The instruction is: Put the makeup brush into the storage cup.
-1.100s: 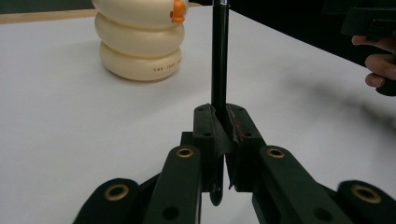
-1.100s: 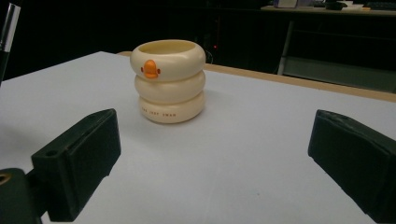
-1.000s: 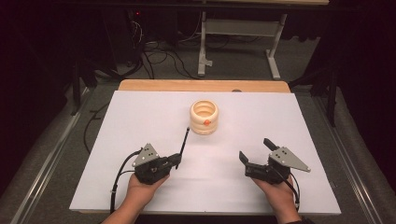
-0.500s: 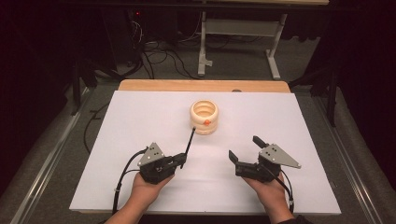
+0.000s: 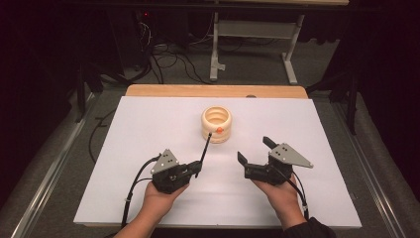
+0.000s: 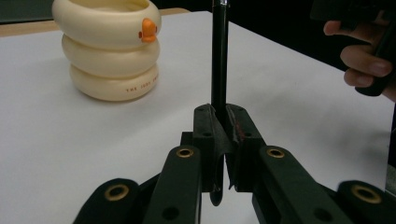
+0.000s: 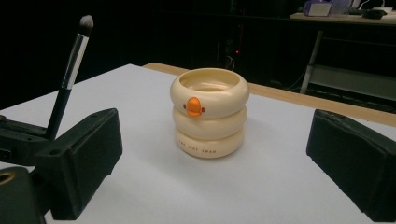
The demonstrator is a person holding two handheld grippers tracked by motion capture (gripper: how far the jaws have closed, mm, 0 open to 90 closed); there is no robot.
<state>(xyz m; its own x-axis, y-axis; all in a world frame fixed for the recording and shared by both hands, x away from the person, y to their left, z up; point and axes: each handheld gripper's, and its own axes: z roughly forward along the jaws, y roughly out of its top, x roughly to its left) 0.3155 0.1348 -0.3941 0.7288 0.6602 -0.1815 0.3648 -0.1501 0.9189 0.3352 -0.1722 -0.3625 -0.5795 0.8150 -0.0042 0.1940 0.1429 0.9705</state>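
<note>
The left hand-held gripper [image 5: 197, 167] is closed tight on the black handle of a makeup brush [image 5: 205, 148], and the left gripper view shows the handle [image 6: 219, 56] pinched between the two pads near its lower end, so most of the brush stands free above the grip. In the high view the brush leans forward, and its tip is just in front of the cream holder [image 5: 217, 124], a cup shaped like three stacked rings with a small orange duck bill on the side; the tip seems close to the rim but not inside yet. The right hand-held gripper [image 5: 255, 151] is open and holds nothing; its two jaws stand wide apart, and between them the right gripper view frames the holder [image 7: 209, 112] and, at the left, the brush with its grey bristles [image 7: 86, 22]. The holder stands upright near the middle of the white counter [image 5: 148, 119], free of both grippers. I think the step now is to drop the brush into the holder. The risk comes from the low grip: the long free end can swing, hit the rim and push or tip the holder, which looks light, because nothing steadies it. The brush may also pivot between the pads if the tip catches the rim.
</note>
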